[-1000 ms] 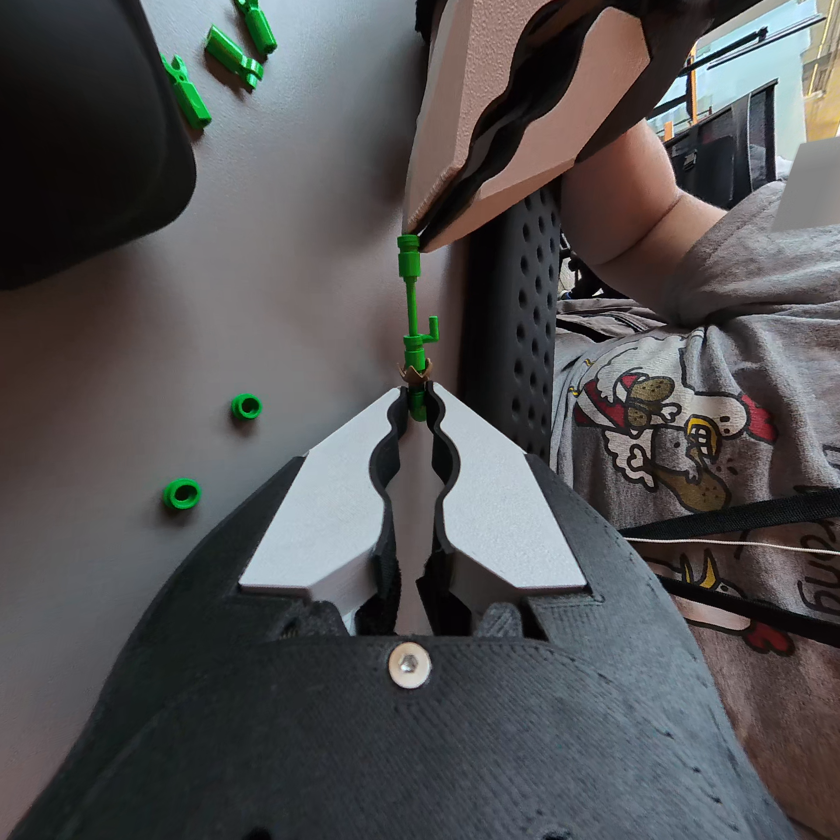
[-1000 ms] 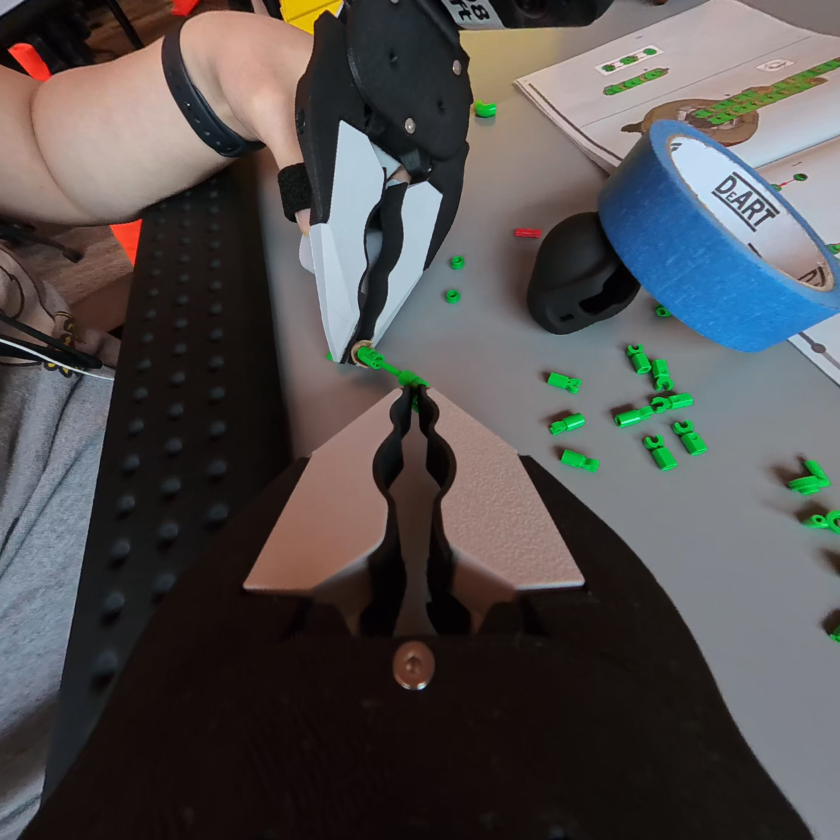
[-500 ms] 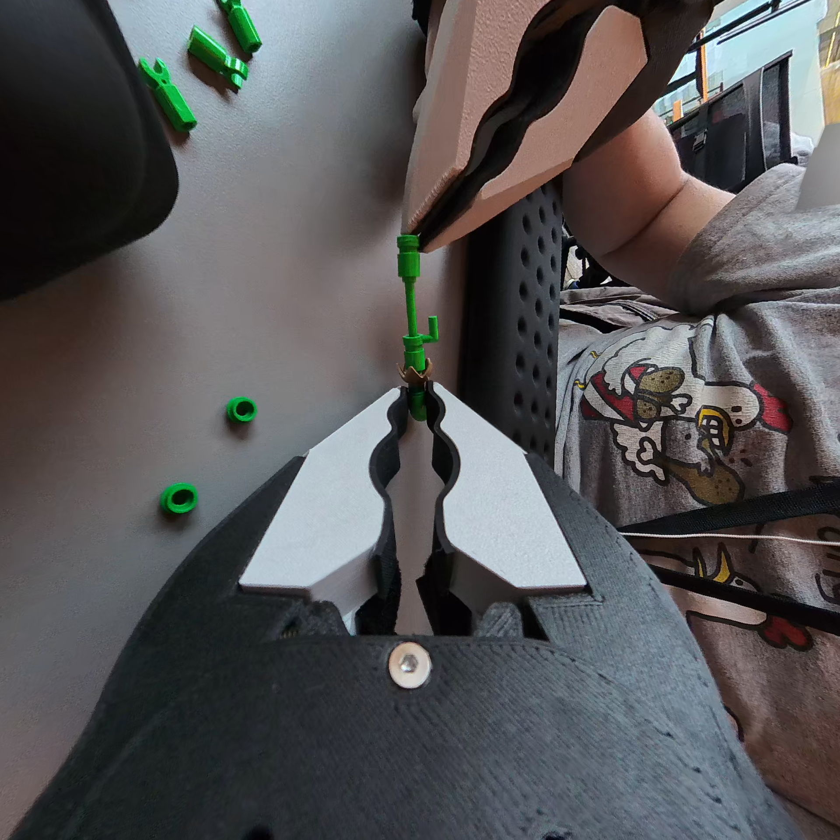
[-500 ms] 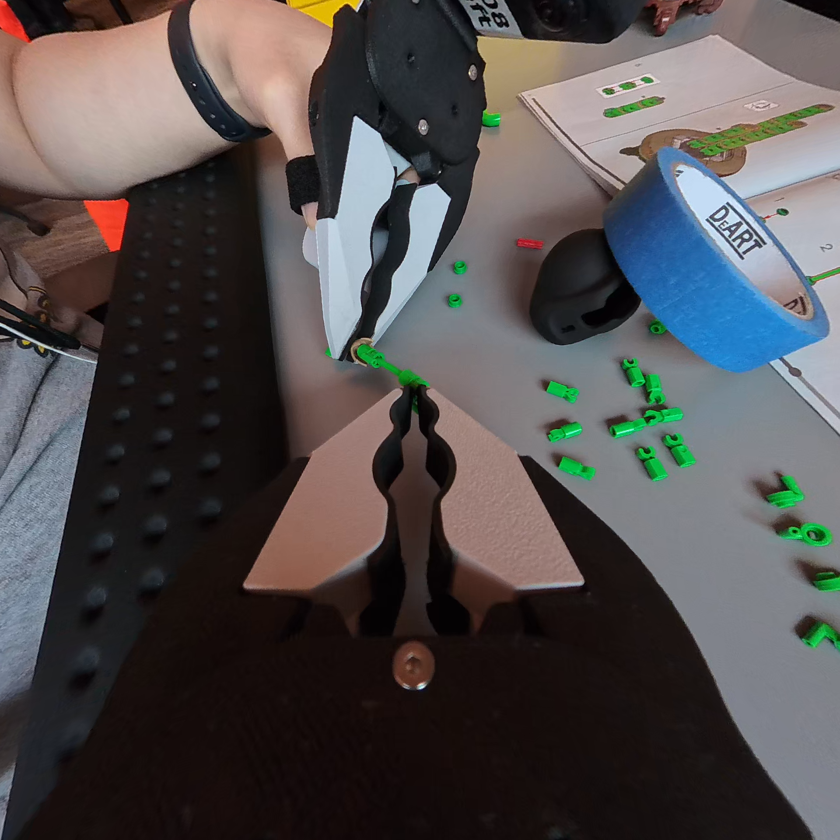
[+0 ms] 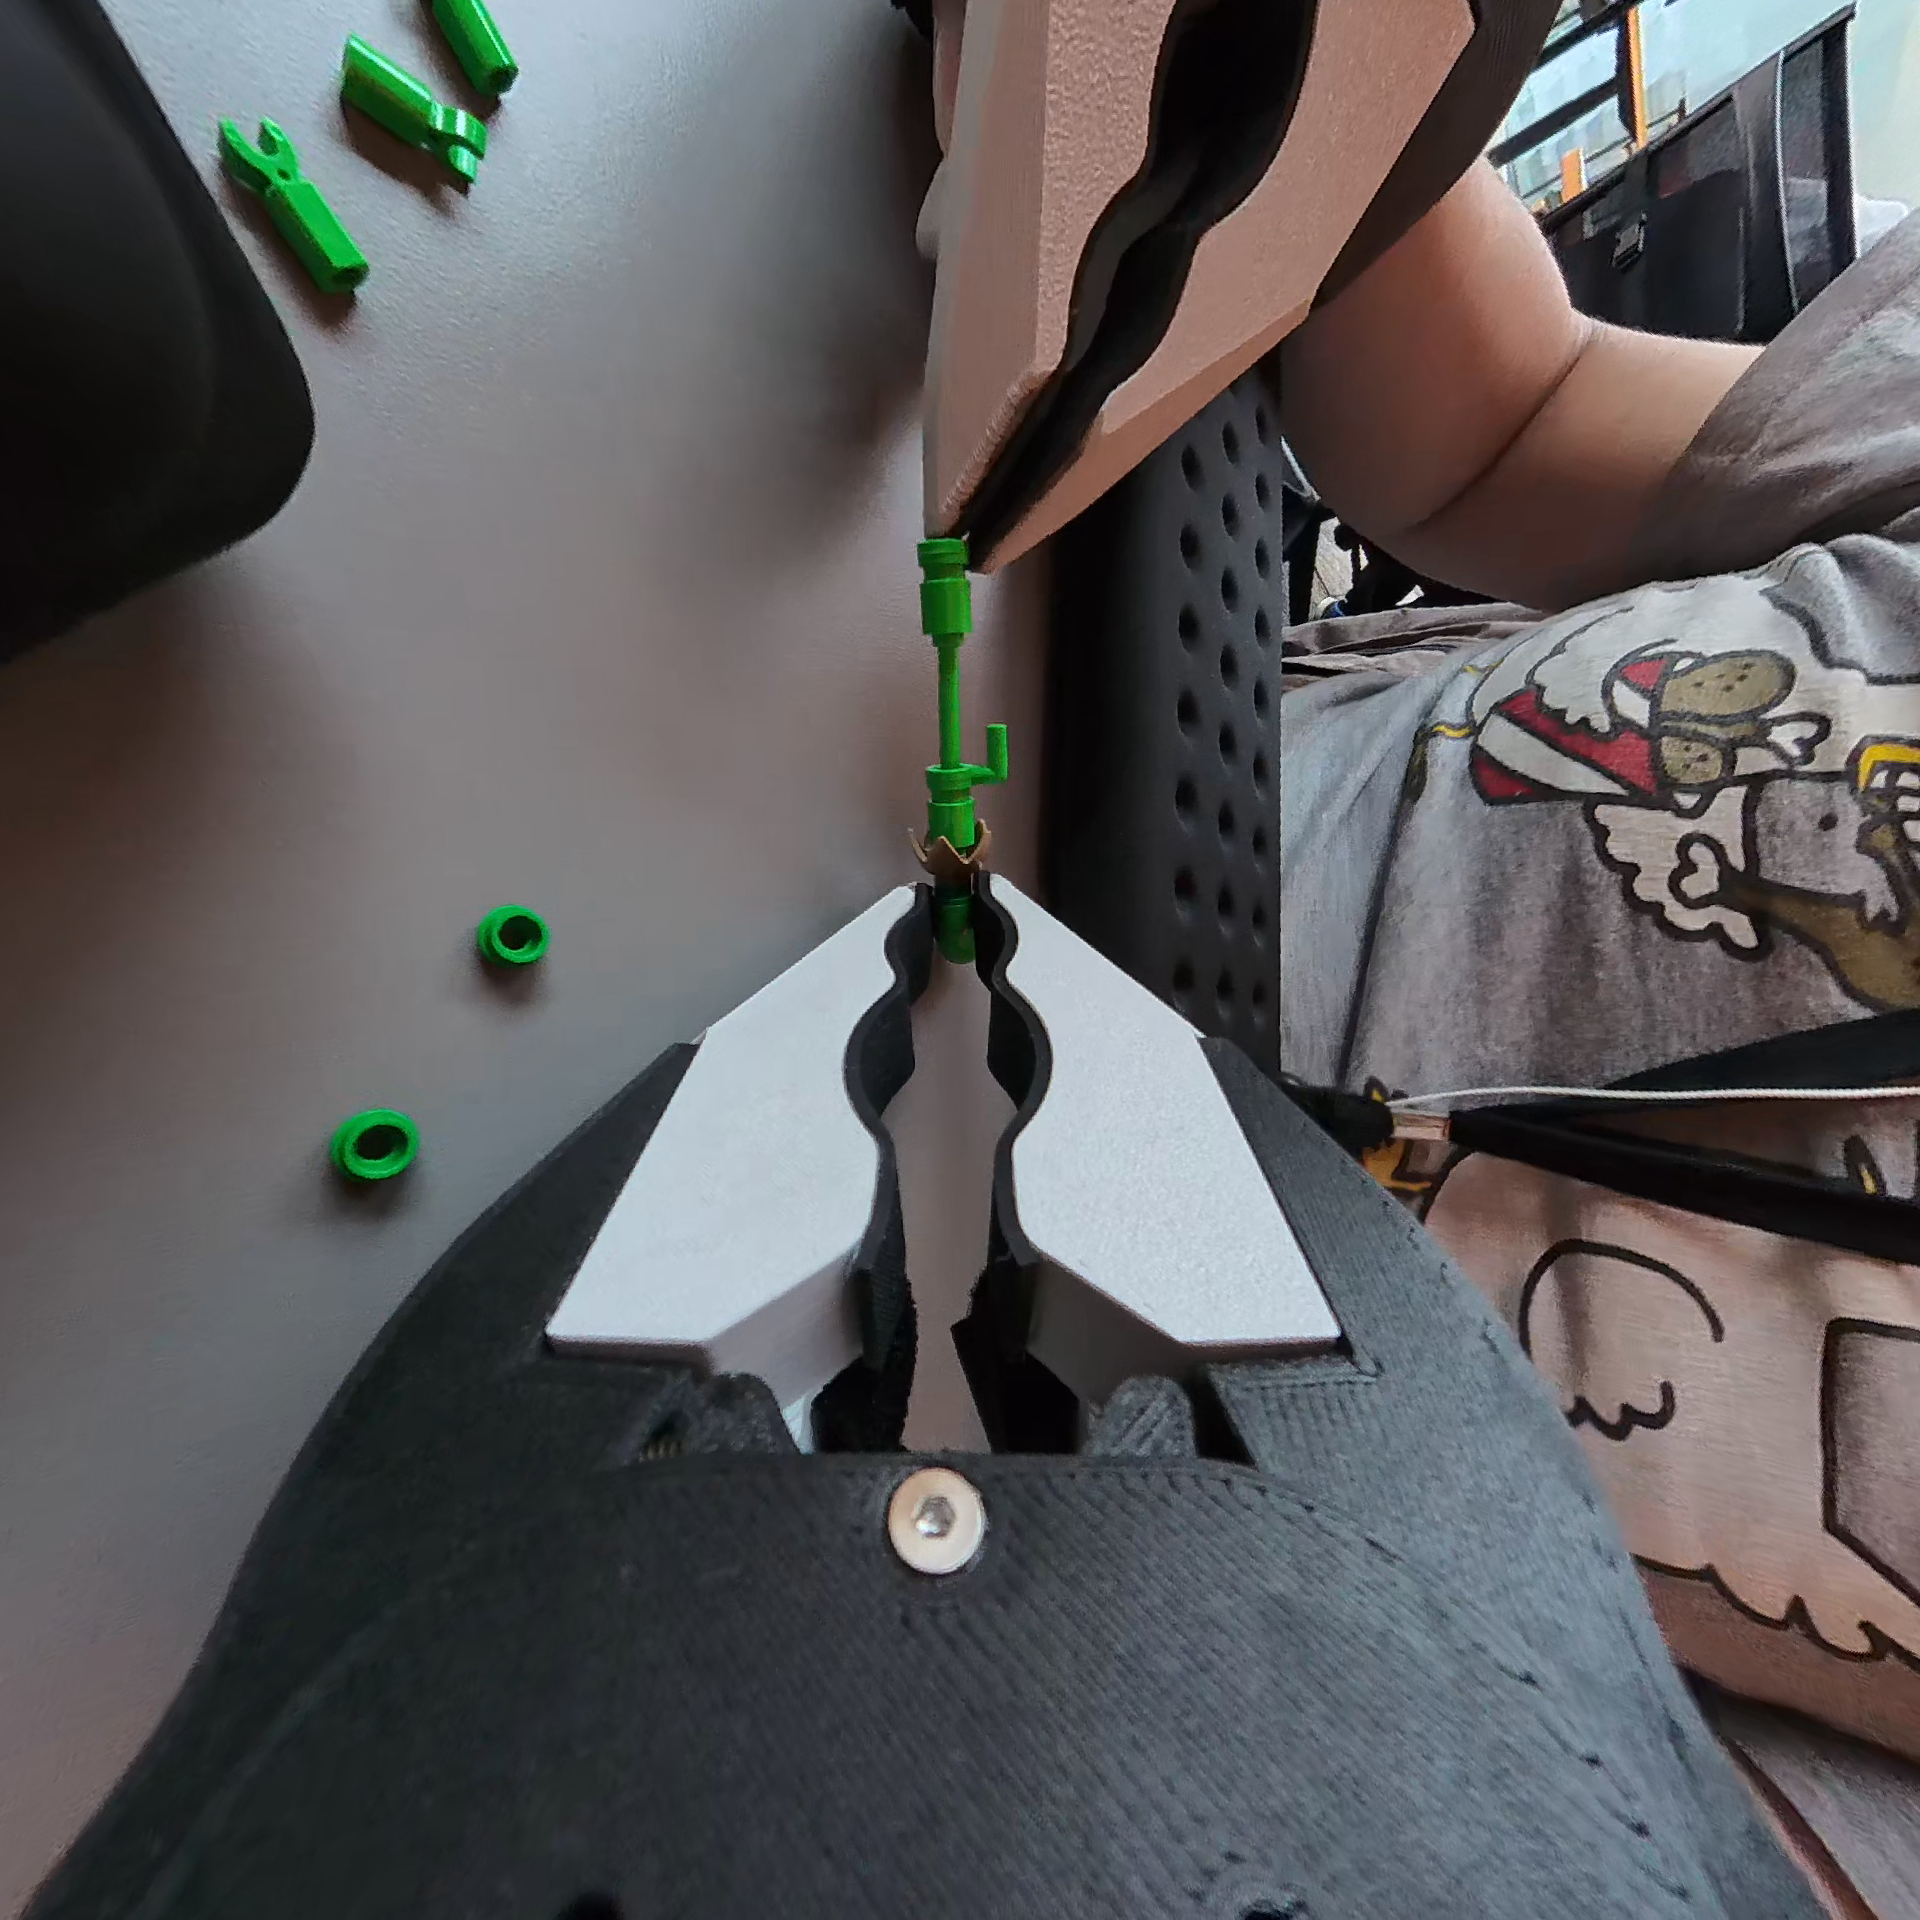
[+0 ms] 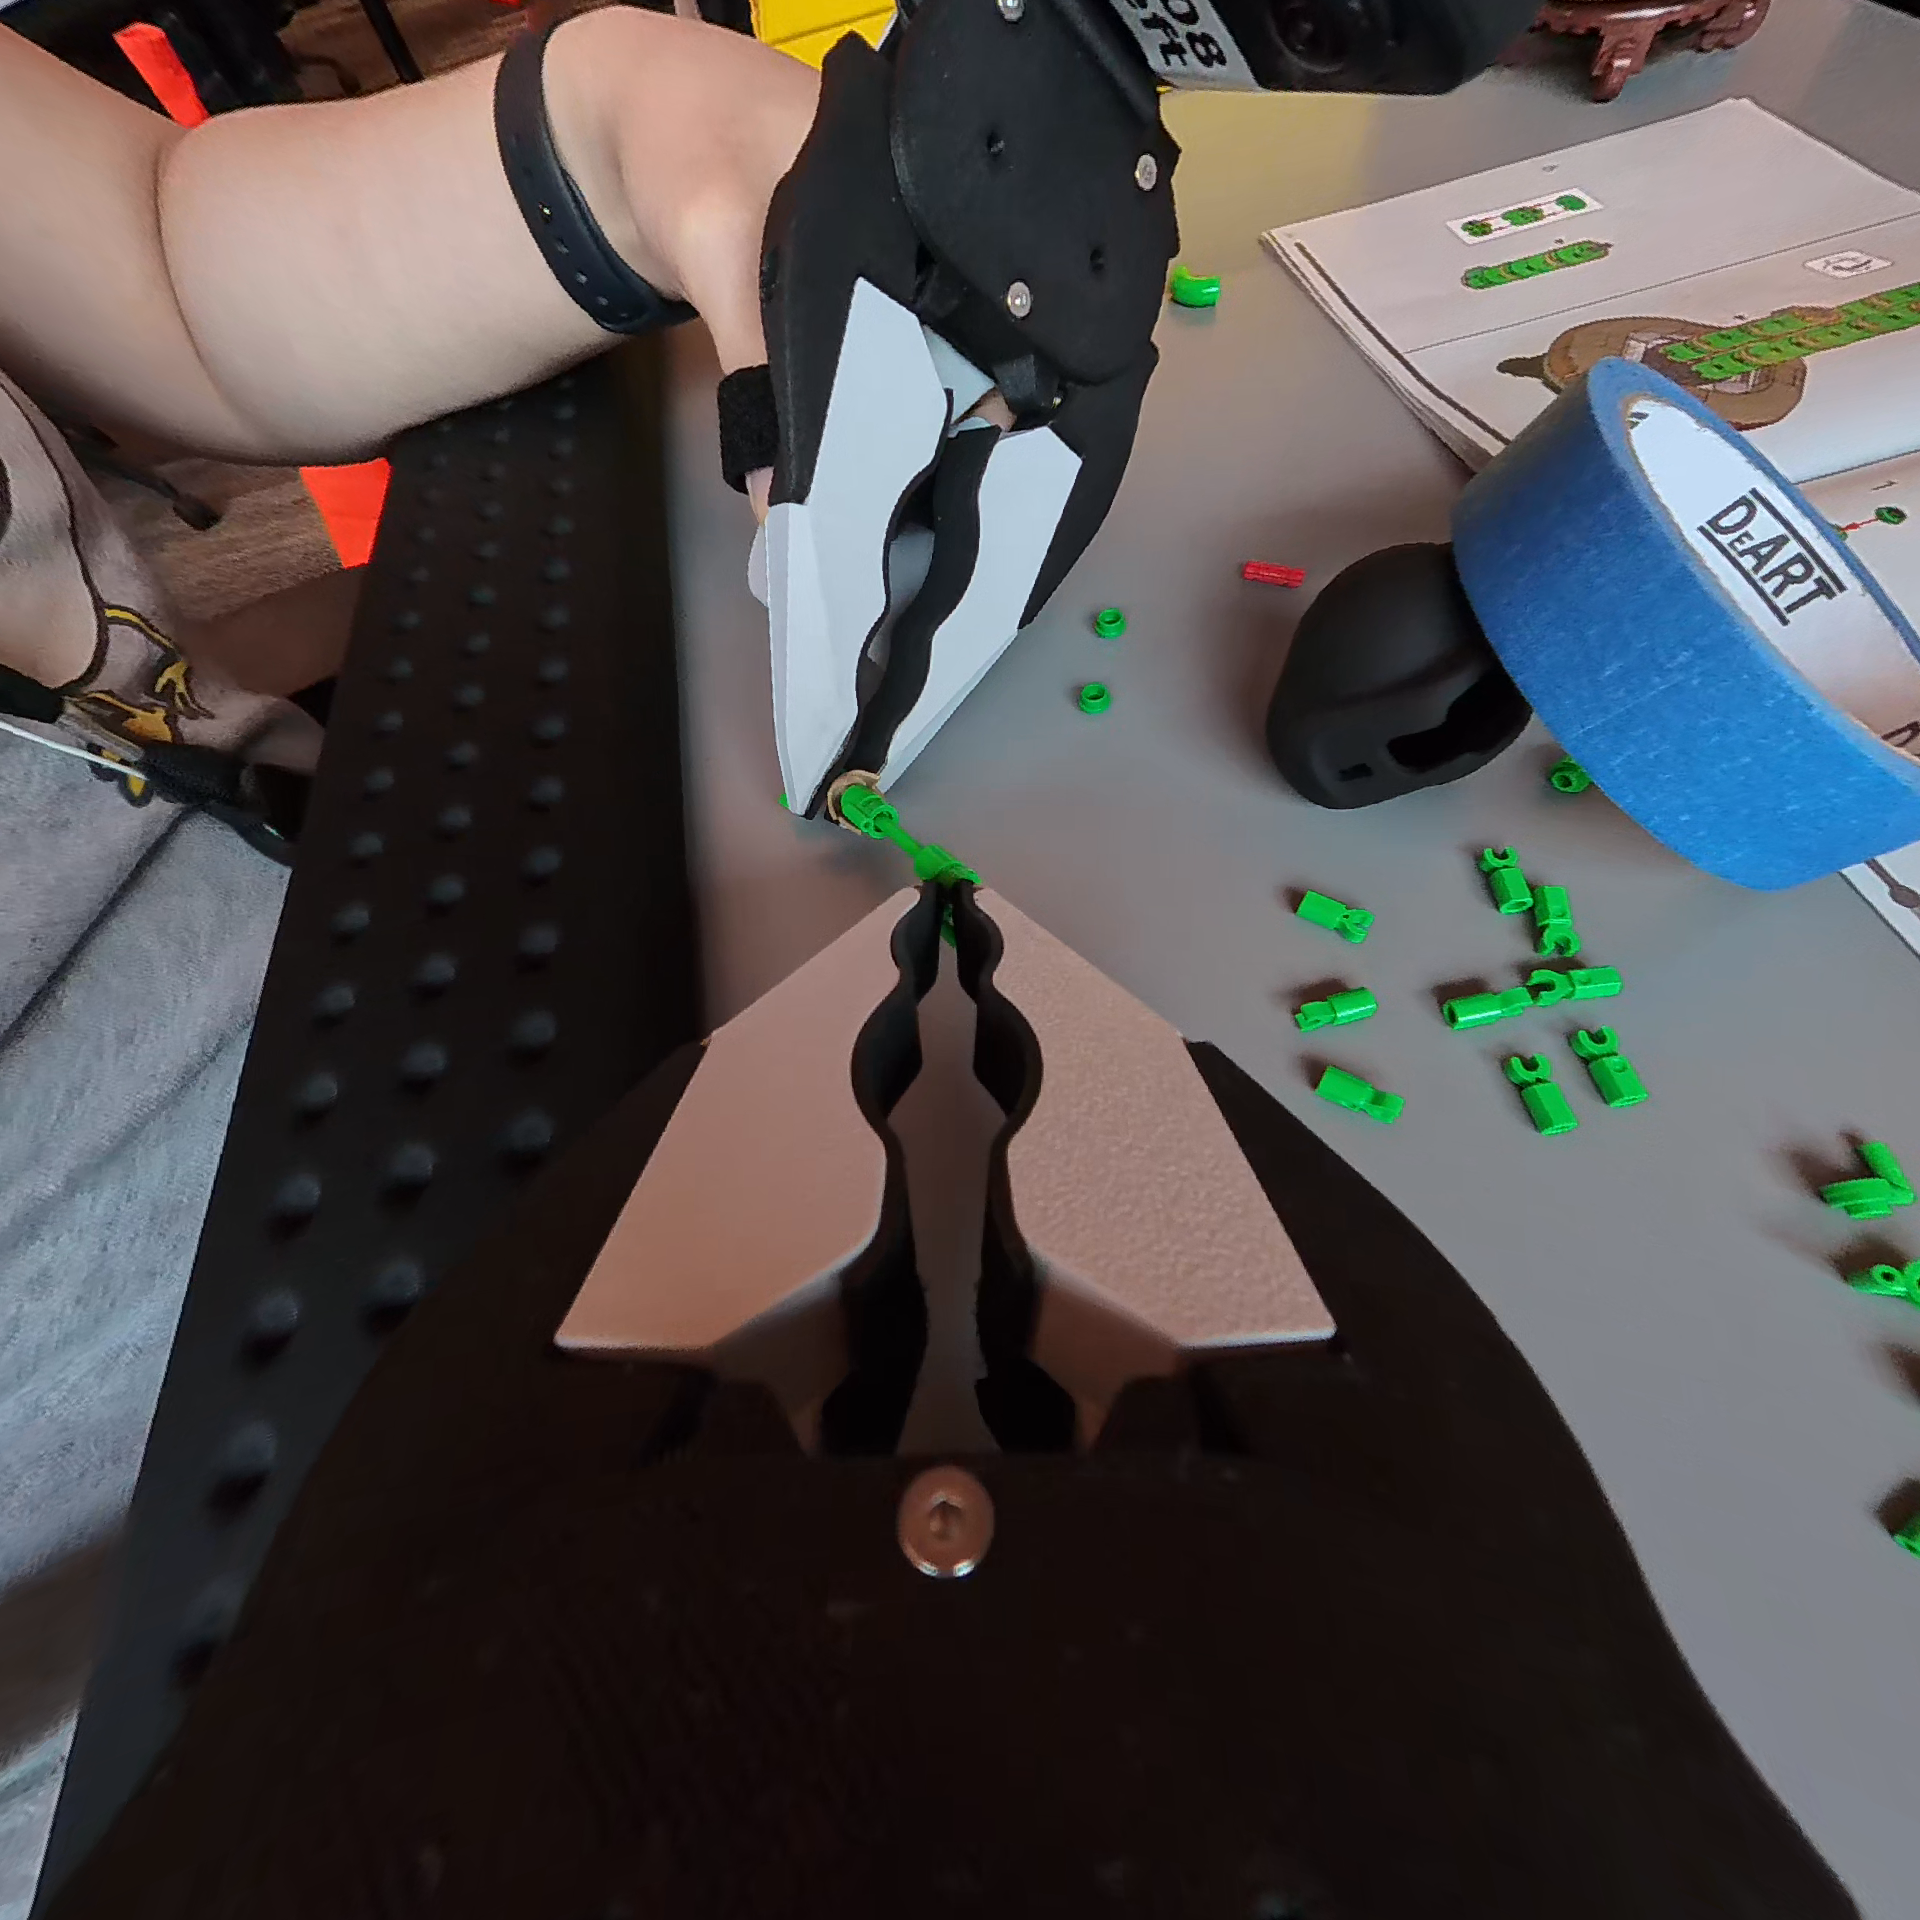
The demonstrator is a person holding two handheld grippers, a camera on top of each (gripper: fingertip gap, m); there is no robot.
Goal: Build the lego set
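Note:
A thin green lego stem (image 5: 948, 717) with a small side hook and a tan crown-shaped piece (image 5: 948, 854) near one end hangs between both grippers above the grey table. My left gripper (image 5: 954, 906), grey-fingered, is shut on the stem's crown end. My right gripper (image 6: 943, 896), tan-fingered, is shut on the opposite end. The stem also shows in the right wrist view (image 6: 906, 844), running from my left gripper's tip (image 6: 844, 805) to my own fingers. The right gripper's tip shows in the left wrist view (image 5: 964, 542).
Two green rings (image 5: 512, 935) (image 5: 374, 1145) and several green clip pieces (image 6: 1486, 1003) lie on the table. A blue tape roll (image 6: 1662, 665) leans on a black object (image 6: 1382, 691) by an instruction booklet (image 6: 1455, 281). A black perforated strip (image 6: 447, 935) edges the table beside the person. The left gripper's tips are roughly 6 centimetres from the right gripper's.
Both grippers keep their hold on the stem. The pair has shifted slightly over the table, so the loose pieces sit a little differently in both views.

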